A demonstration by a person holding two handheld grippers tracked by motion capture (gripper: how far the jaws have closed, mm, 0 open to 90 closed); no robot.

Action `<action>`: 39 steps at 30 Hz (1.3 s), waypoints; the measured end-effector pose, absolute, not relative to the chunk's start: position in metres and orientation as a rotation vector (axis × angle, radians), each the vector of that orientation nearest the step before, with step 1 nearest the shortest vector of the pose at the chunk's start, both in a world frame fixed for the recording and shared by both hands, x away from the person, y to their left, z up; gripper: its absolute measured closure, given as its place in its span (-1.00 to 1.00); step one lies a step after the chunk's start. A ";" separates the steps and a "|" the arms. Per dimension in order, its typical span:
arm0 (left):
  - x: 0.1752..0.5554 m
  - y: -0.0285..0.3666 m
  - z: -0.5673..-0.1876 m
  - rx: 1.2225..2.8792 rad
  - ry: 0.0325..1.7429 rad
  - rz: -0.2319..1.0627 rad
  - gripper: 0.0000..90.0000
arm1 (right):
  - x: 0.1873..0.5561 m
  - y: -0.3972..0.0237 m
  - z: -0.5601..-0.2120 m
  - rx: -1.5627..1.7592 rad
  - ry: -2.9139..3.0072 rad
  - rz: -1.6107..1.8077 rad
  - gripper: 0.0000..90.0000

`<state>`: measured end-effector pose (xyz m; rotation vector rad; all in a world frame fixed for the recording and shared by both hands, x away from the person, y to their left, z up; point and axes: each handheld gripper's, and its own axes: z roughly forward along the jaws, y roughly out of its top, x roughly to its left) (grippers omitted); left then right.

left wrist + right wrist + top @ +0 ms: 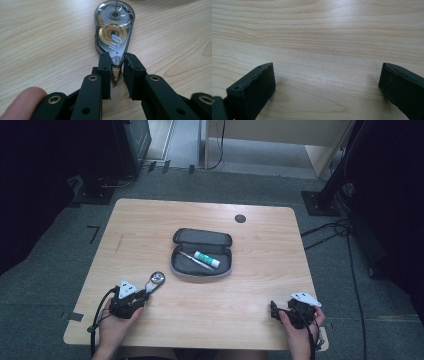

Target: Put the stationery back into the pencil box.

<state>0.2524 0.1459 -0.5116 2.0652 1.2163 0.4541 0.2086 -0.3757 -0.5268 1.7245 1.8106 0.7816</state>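
Left gripper [116,71] is pinching the narrow tip of the correction tape [113,30], which lies flat on the wooden table [260,285] near its front left, short of the open pencil case [202,254]; this looks like the pickup step. Next it likely needs a clean lift and carry to the case; the right gripper [327,87] rests wide open, holding nothing; grey carpet and cables surround the table.
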 end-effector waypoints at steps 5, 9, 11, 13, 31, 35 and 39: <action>0.252 0.149 -0.512 2.063 1.212 0.443 0.80 | 0.209 -0.376 -0.527 1.725 1.811 0.782 -0.99; 0.251 0.151 -0.512 2.064 1.210 0.439 0.82 | 0.209 -0.376 -0.527 1.724 1.811 0.784 -0.99; 0.250 0.151 -0.512 2.062 1.209 0.439 0.83 | 0.209 -0.376 -0.527 1.725 1.811 0.783 -0.99; 0.250 0.152 -0.512 2.065 1.204 0.438 0.83 | 0.209 -0.376 -0.527 1.724 1.811 0.783 -0.99; 0.243 0.161 -0.507 2.017 1.162 0.367 0.75 | 0.209 -0.376 -0.527 1.724 1.811 0.782 -0.99; 0.249 0.156 -0.508 1.994 1.177 0.361 0.14 | 0.209 -0.376 -0.527 1.725 1.811 0.784 -0.99; 0.256 0.143 -0.507 1.968 1.194 0.364 -0.22 | 0.209 -0.376 -0.527 1.724 1.811 0.784 -0.99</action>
